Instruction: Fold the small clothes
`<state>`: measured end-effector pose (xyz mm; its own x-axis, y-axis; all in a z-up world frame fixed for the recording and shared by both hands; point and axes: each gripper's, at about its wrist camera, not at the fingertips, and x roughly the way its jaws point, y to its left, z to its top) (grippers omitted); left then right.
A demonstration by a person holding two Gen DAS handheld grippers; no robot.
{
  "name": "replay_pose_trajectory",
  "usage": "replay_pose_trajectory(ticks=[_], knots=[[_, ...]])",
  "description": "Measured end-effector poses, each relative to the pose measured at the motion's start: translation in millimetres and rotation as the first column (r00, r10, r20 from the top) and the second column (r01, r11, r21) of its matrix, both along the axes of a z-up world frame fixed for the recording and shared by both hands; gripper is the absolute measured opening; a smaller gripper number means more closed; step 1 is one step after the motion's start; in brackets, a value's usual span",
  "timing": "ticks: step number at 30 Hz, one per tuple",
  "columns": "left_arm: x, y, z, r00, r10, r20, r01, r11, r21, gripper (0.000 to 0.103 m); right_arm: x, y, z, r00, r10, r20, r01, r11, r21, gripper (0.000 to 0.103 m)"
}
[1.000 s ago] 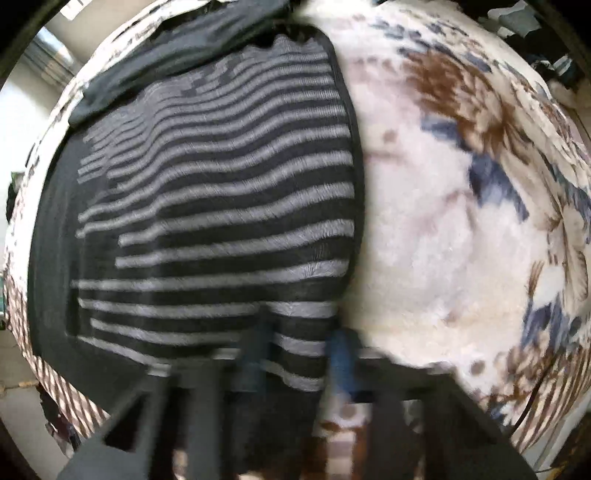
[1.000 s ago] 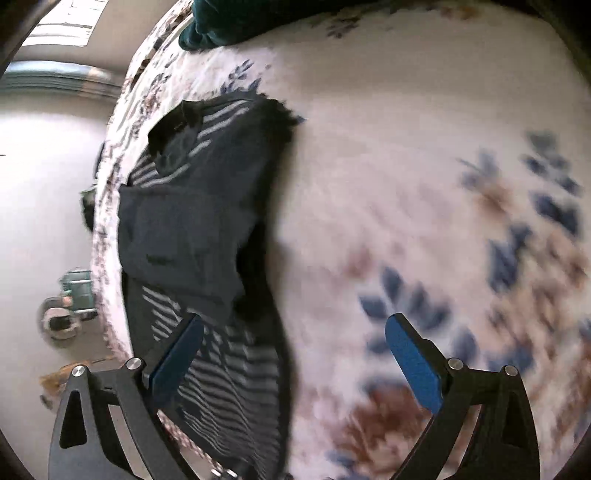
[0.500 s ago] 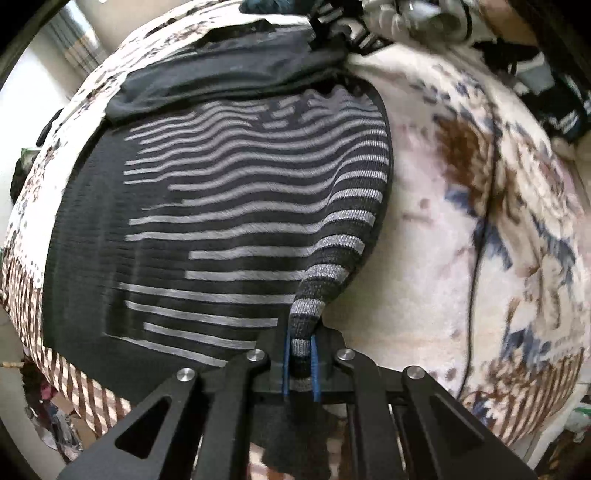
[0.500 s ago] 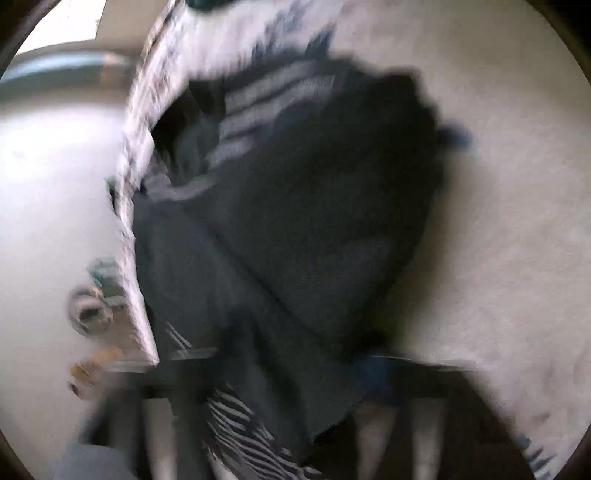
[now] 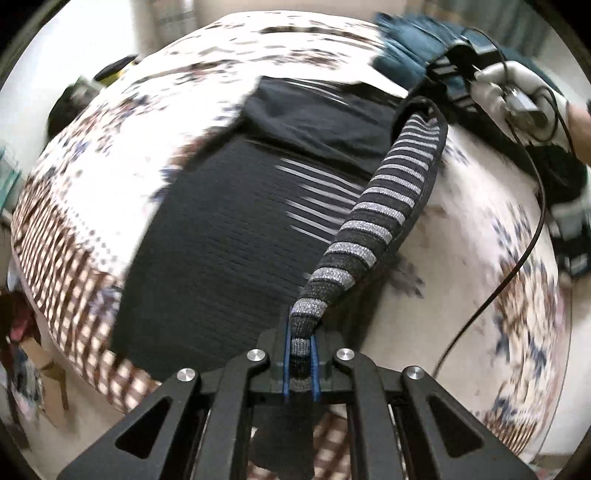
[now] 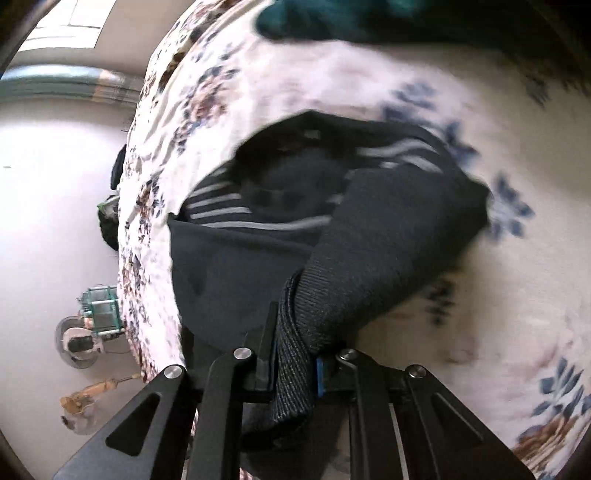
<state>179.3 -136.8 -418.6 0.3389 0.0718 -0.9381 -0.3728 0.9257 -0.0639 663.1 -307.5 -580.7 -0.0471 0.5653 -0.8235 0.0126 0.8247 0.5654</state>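
L gripper point(image 5: 299, 360) + R gripper point(image 6: 295, 363) clamped on striped sweater point(image 5: 373, 221).

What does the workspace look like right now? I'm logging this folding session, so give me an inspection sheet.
Surface: floral bedspread, soft, patterned.
Job's things: striped dark garment spread on it; its right edge is lifted clear between both tools.
Clutter: teal clothing at the far edge.
Grippers: left tool shut on the striped hem; right tool has just been closing and now clamps the dark ribbed edge.
Cables: black cable trails across the bedspread by the gloved hand.
Surroundings: pale floor with small objects, blurred.
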Motion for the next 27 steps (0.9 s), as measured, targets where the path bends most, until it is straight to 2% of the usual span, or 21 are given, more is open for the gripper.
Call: replay_pose_trajectory(ticks=[4, 7, 11, 15, 17, 18, 19, 20, 23, 25, 27], knots=[[-1.1, 72.7, -21.1, 0.995, 0.093, -0.033, -0.095, 0.993, -0.063, 0.006, 9.5, 95.2, 4.9, 0.999, 0.038, 0.004, -0.037, 0.996, -0.078, 0.015], [-8.6, 117.2, -42.3, 0.985, 0.16, -0.064, -0.166, 0.981, -0.099, 0.006, 10.1, 172.0, -6.9, 0.997, 0.077, -0.005, -0.077, 0.988, -0.133, 0.015], [-17.1, 157.4, -73.0, 0.973, 0.199, -0.119, -0.212, 0.971, -0.112, 0.006, 9.8, 264.4, -30.3, 0.991, 0.135, 0.004, -0.131, 0.968, -0.215, 0.015], [-27.5, 190.1, -115.0, 0.952, 0.234, -0.196, -0.273, 0.941, -0.2, 0.006, -0.8, 324.0, -52.1, 0.982, 0.188, 0.019, -0.172, 0.933, -0.316, 0.016], [-29.4, 196.5, -126.8, 0.95, 0.219, -0.221, -0.272, 0.93, -0.247, 0.009, -4.1, 336.5, -60.4, 0.977, 0.215, -0.016, -0.21, 0.932, -0.296, 0.035], [-30.5, 199.2, -130.3, 0.949, 0.215, -0.232, -0.273, 0.926, -0.26, 0.01, -5.0, 336.2, -58.2, 0.976, 0.219, -0.017, -0.216, 0.945, -0.244, 0.054], [-34.5, 202.7, -131.3, 0.949, 0.221, -0.226, -0.283, 0.914, -0.292, 0.011, -4.5, 333.2, -52.5, 0.976, 0.217, -0.017, -0.217, 0.963, -0.159, 0.065], [-37.2, 204.5, -131.7, 0.948, 0.22, -0.229, -0.285, 0.908, -0.308, 0.011, -1.1, 326.3, -45.0, 0.977, 0.211, -0.026, -0.213, 0.974, -0.074, 0.066], [-48.8, 209.0, -129.1, 0.946, 0.213, -0.245, -0.289, 0.895, -0.339, 0.013, 19.1, 292.8, -22.7, 0.992, 0.122, -0.026, -0.121, 0.992, 0.03, 0.067], [-58.3, 213.2, -124.2, 0.938, 0.225, -0.264, -0.308, 0.891, -0.334, 0.018, 34.8, 274.2, -10.1, 0.997, 0.077, 0.006, -0.077, 0.997, -0.02, 0.067], [-65.9, 217.7, -118.0, 0.932, 0.241, -0.27, -0.326, 0.882, -0.339, 0.02, 50.3, 273.1, -8.4, 0.994, 0.102, 0.026, -0.099, 0.992, -0.082, 0.067]])
